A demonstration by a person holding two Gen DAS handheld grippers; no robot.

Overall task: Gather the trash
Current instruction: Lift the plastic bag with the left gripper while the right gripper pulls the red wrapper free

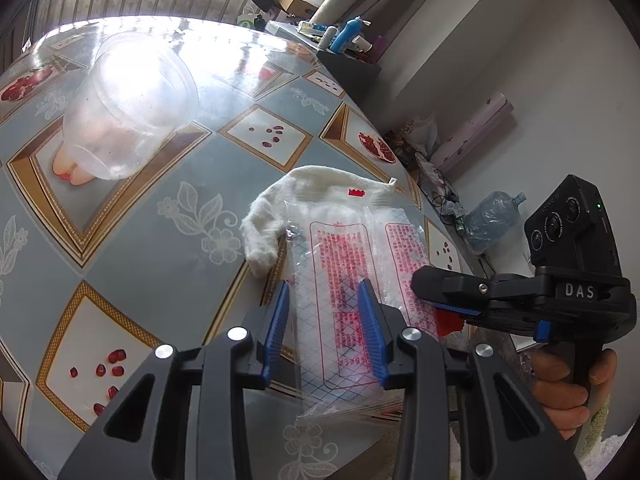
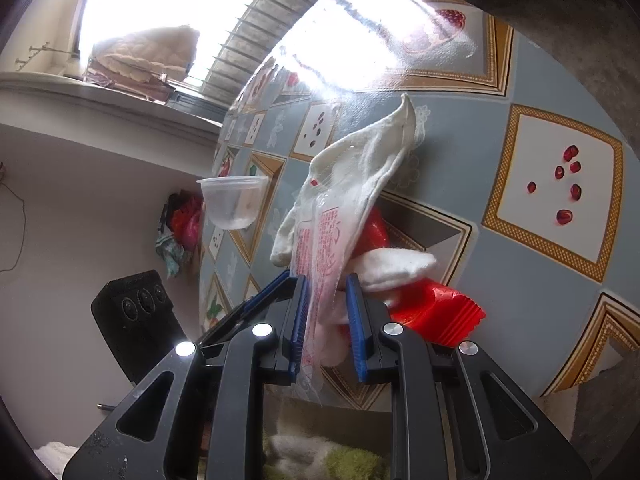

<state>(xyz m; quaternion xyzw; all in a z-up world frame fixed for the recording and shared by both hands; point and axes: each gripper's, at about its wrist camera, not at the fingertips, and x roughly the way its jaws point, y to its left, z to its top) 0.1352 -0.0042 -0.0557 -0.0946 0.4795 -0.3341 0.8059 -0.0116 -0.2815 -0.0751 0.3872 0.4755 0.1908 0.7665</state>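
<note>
Both grippers, left (image 1: 326, 328) and right (image 2: 328, 326), have fingers spread around the plastic bag (image 1: 352, 280); beside the sock (image 1: 280, 204), it may slip free.

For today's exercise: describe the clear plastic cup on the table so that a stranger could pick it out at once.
Start at the table with its blue-grey cloth of gold-framed fruit pictures. Beyond the white cloth and printed plastic bag, toward the bright window, stands the clear plastic cup. It is the only rigid, see-through container there.
</note>
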